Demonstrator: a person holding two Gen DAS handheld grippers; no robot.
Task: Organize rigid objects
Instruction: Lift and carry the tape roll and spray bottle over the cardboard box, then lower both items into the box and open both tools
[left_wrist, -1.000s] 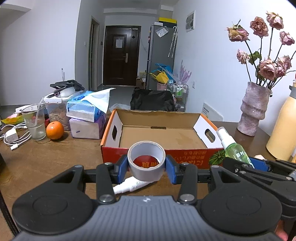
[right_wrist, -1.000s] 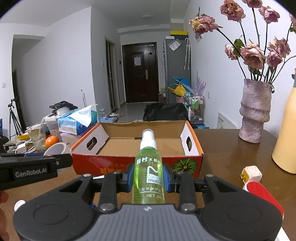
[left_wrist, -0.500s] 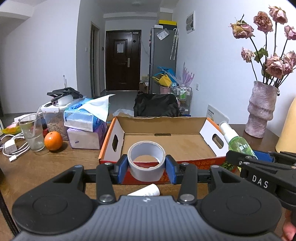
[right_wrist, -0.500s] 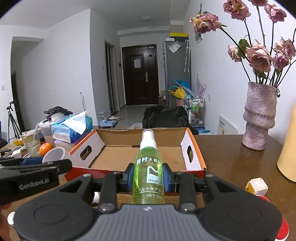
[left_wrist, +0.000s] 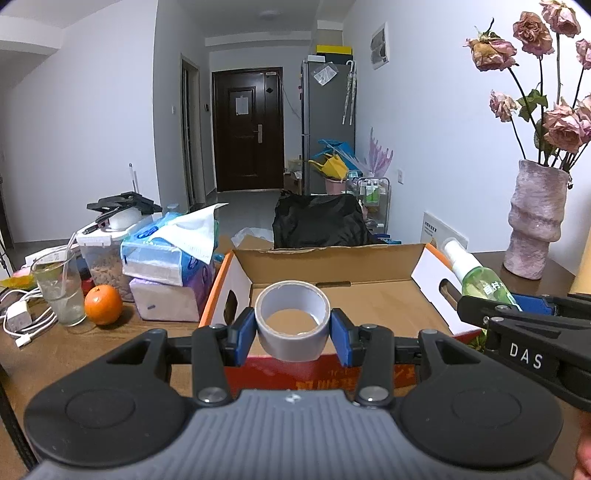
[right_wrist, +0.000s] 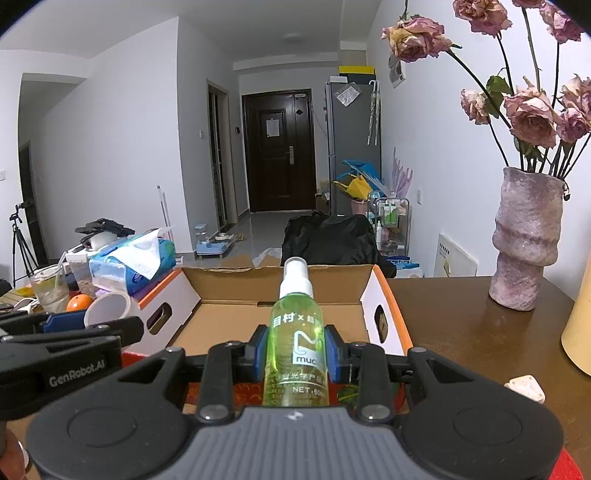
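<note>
Tape roll (left_wrist: 291, 319) clamped between left gripper (left_wrist: 293, 329) pads (roll axis near-vertical), over cardboard box (left_wrist: 332, 266) front edge. Spray bottle (right_wrist: 297, 338) clamped upright in right gripper (right_wrist: 295, 353), same edge. Beyond: vase (right_wrist: 526, 240) on table (right_wrist: 461, 332).

Cardboard box (left_wrist: 332, 266) centre on table (right_wrist: 461, 317); tissue packs (left_wrist: 166, 254), orange (left_wrist: 103, 304), glass (left_wrist: 59, 291) left; vase (right_wrist: 526, 240) right.
</note>
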